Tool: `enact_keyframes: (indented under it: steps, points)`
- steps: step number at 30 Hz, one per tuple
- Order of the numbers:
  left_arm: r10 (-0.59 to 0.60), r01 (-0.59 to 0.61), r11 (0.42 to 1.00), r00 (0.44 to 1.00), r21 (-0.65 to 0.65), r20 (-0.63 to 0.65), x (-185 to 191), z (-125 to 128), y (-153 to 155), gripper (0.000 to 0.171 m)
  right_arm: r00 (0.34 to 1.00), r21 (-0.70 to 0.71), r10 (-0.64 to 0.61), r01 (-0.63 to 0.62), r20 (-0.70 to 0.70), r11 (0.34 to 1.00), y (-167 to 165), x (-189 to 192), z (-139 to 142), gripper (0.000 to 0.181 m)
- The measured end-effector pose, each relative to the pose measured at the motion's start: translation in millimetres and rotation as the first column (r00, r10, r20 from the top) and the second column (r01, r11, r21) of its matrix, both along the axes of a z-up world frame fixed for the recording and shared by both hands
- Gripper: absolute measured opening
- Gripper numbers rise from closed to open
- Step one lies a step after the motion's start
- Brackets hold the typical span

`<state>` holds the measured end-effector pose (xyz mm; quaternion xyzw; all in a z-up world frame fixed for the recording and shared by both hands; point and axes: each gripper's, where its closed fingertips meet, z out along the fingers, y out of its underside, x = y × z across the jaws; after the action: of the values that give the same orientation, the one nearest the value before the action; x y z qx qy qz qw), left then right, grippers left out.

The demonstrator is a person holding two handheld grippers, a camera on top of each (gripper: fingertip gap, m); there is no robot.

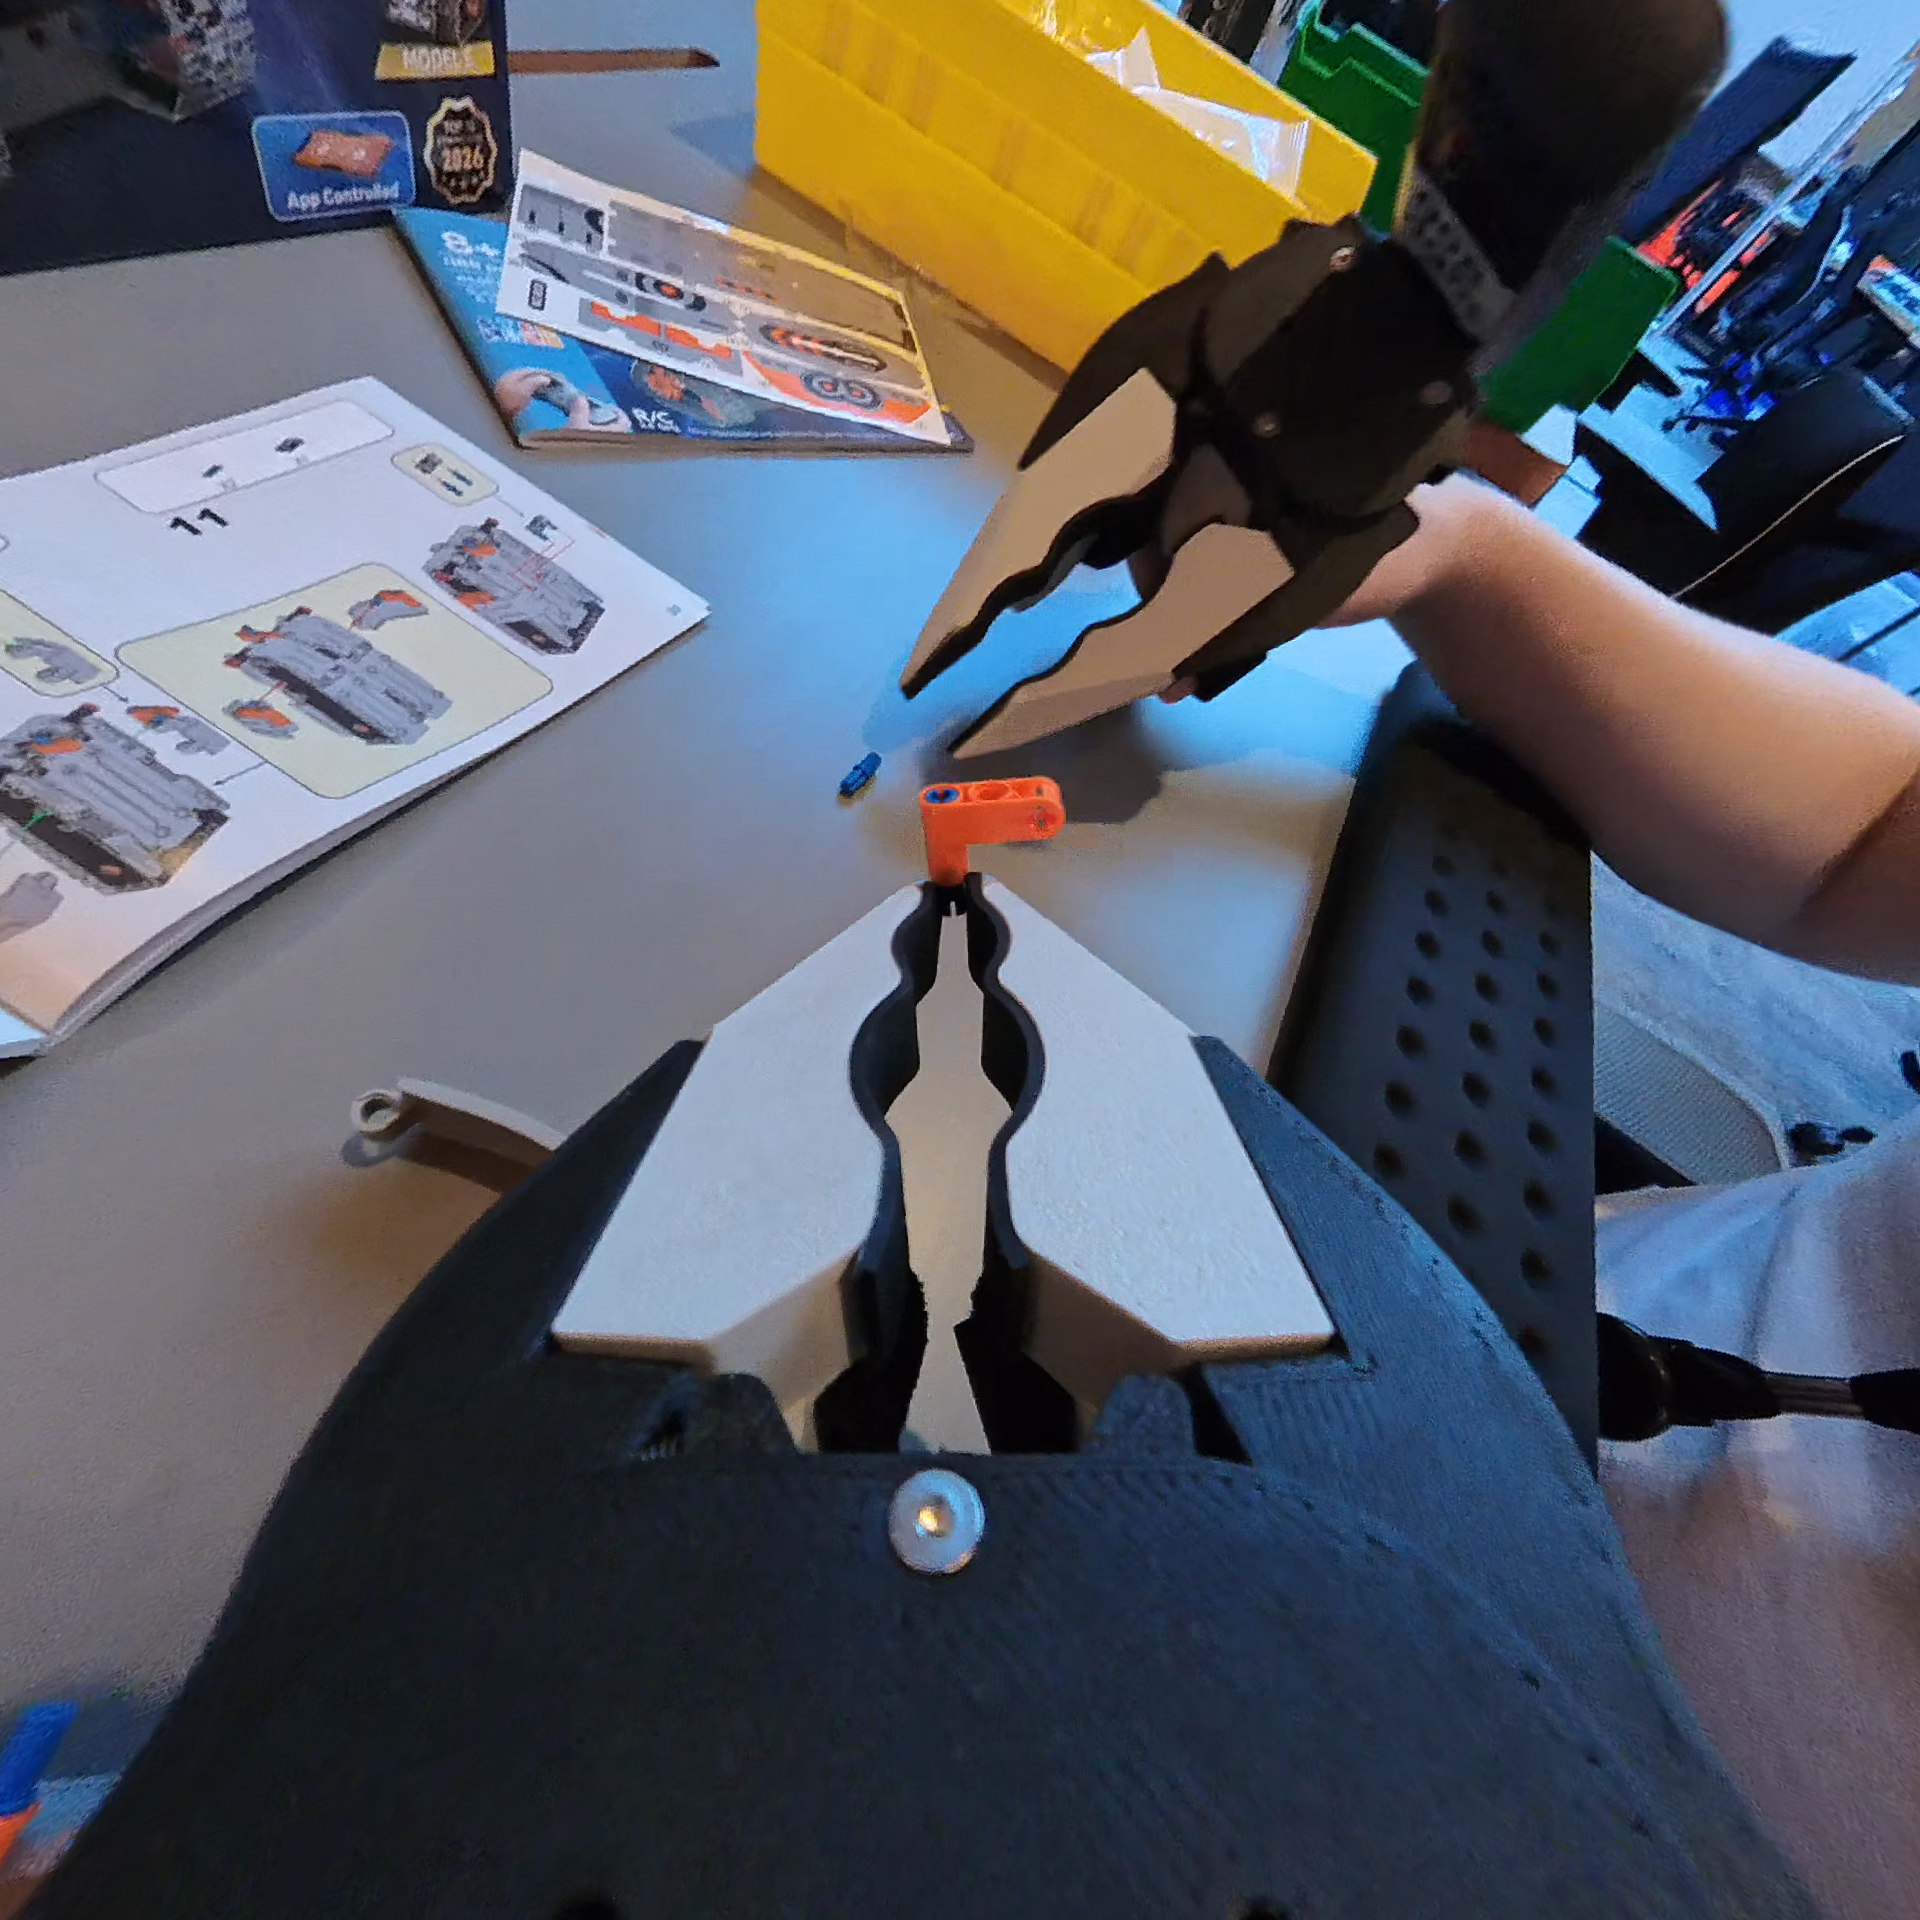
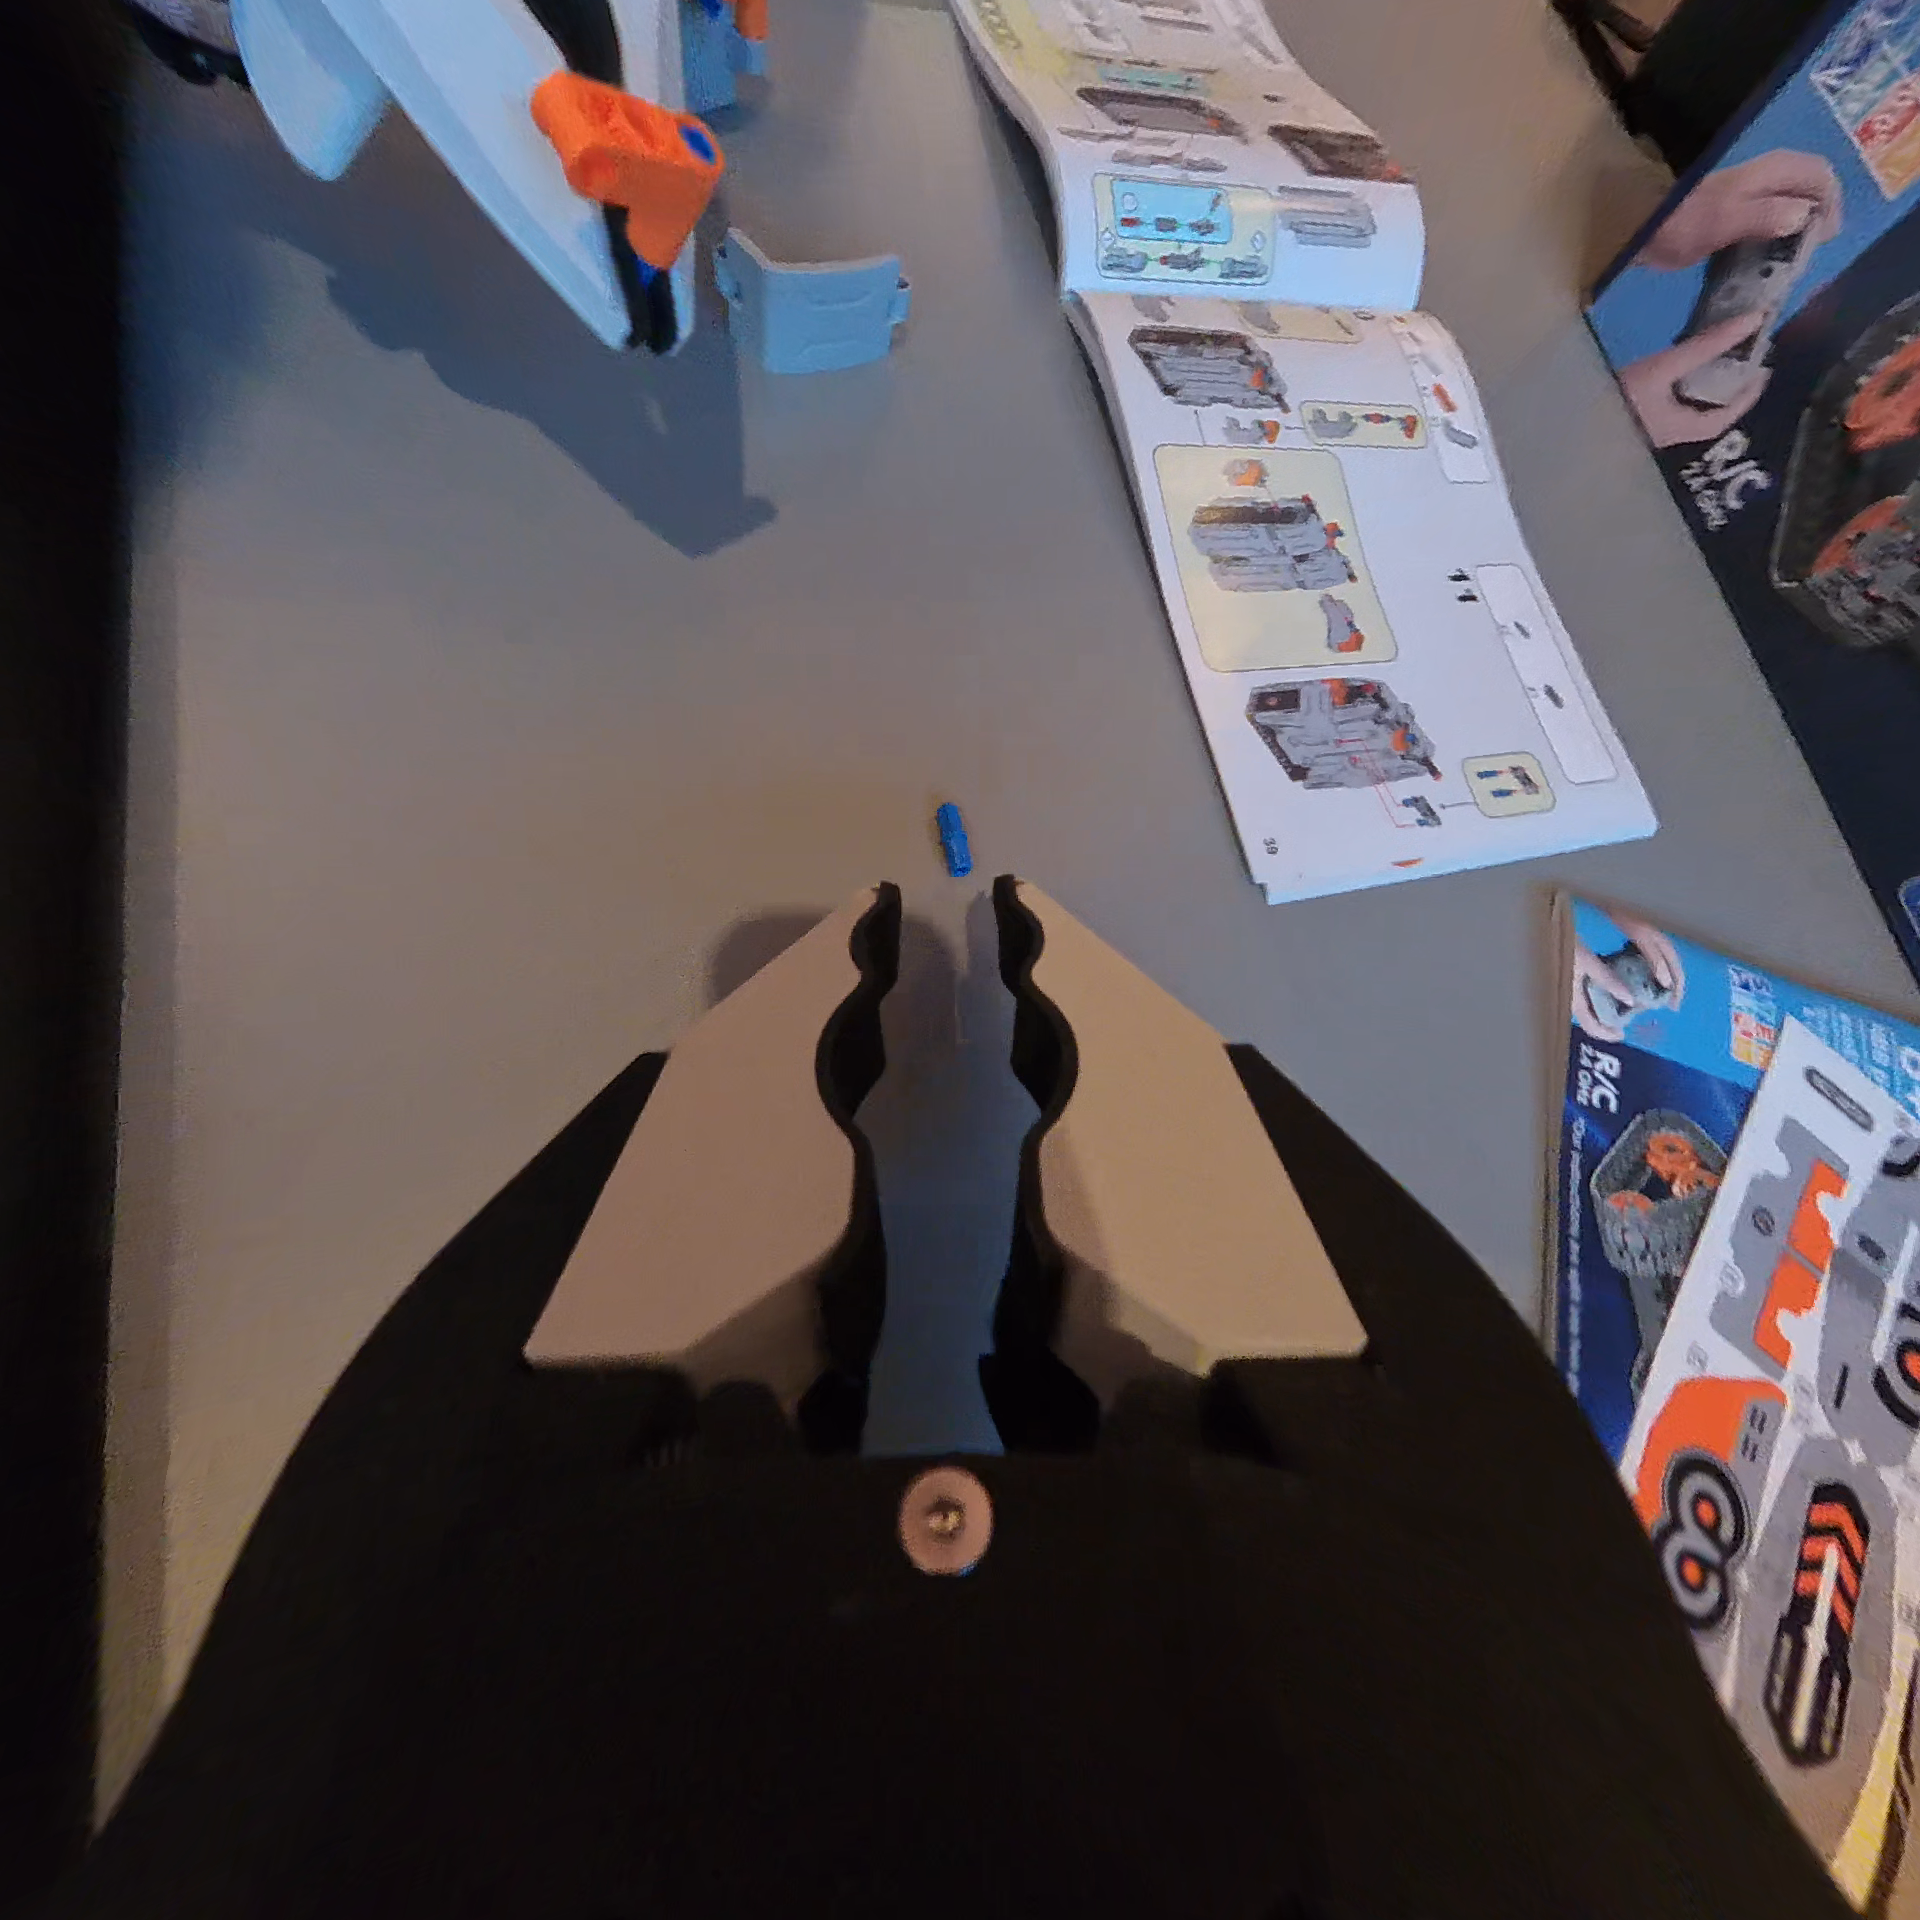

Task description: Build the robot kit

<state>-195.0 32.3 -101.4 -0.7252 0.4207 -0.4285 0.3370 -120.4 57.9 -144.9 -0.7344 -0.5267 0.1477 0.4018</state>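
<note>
Soft light, blurred wide-angle edges

Ahead of your right gripper [image 2: 943, 883]: pin [image 2: 952, 837] on table [image 2: 520, 727].
Right of it: open booklet [image 2: 1351, 582].

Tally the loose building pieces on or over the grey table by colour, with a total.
Orange: 1, the L-shaped beam pinched by the left gripper.
Blue: 1, the small pin before the open right gripper.
Grey: 1, the curved panel.
Total: 3

The right gripper [image 2: 943, 885] is open above the grey table [image 2: 520, 727]; a small blue pin [image 2: 952, 838] lies just before its tips.
</note>
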Motion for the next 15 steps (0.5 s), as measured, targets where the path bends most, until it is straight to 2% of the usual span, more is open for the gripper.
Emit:
enact_keyframes:
  steps: [5, 7, 10, 13, 15]
  points:
    - [-0.002, 0.002, 1.0, 1.0, -0.004, 0.014, -1, 0, 0, 0.003, 0.99, -0.055, 0.084, -0.078, 0.111, 0.995, 9, -2, -9, 0.018]
    - [-0.003, 0.003, 1.0, 1.0, -0.005, 0.017, -1, 0, -1, 0.003, 0.992, -0.066, 0.08, -0.074, 0.096, 0.995, 15, -3, -9, 0.018]
    - [-0.011, 0.011, 1.0, 0.999, 0.001, 0.035, 0, 3, -3, 0.003, 0.988, -0.099, 0.131, -0.139, -0.084, 0.985, 2, -25, 10, 0.014]
    - [-0.056, 0.057, 0.998, 0.994, -0.011, 0.092, 4, 11, -11, 0.003, 0.919, 0.032, 0.282, -0.285, -0.276, 0.958, -29, -57, 50, 0.019]
    - [-0.082, 0.081, 0.997, 0.99, 0.006, 0.116, 6, 16, -14, 0.003, 0.87, 0.105, 0.338, -0.322, -0.359, 0.941, -43, -67, 72, 0.022]
